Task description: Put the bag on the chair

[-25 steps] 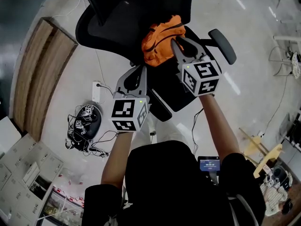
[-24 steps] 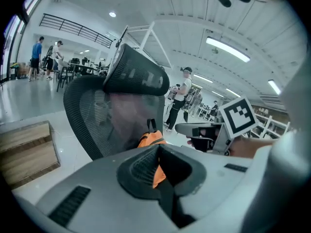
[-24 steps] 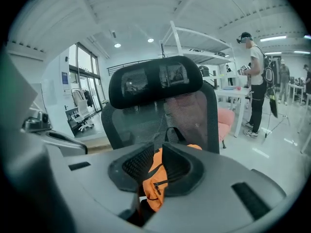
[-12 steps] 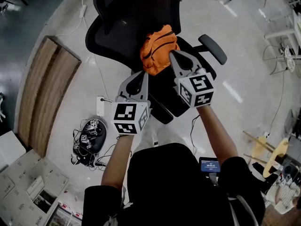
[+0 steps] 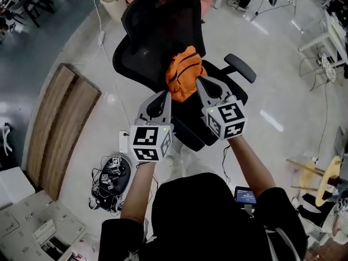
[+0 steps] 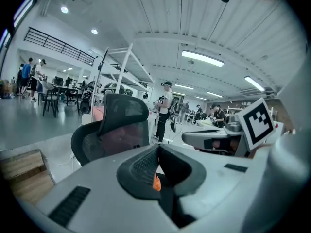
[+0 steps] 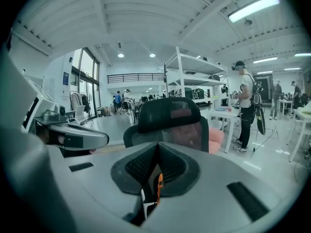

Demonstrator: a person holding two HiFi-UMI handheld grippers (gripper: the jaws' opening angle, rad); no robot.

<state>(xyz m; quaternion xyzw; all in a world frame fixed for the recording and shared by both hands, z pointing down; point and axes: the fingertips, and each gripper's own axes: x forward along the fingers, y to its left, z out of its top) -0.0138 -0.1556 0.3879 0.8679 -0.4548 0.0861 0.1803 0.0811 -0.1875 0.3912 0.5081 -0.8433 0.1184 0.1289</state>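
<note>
Bag (image 5: 184, 72) raised above chair (image 5: 157, 31) seat; left gripper (image 5: 166, 93), right gripper (image 5: 200, 81) jaws both clamped on it.

No legible text, number or brand name is present. The left marker cube (image 5: 151, 142) on the left gripper (image 5: 165, 95) and the right marker cube (image 5: 227, 119) on the right gripper (image 5: 199, 81) each carry black-and-white square code patterns without letters or digits. The small screen (image 5: 245, 195) at the person's waist, near right, shows lit lines too small to read. The blue poster (image 7: 65, 78) by the far left window is too small to read.
</note>
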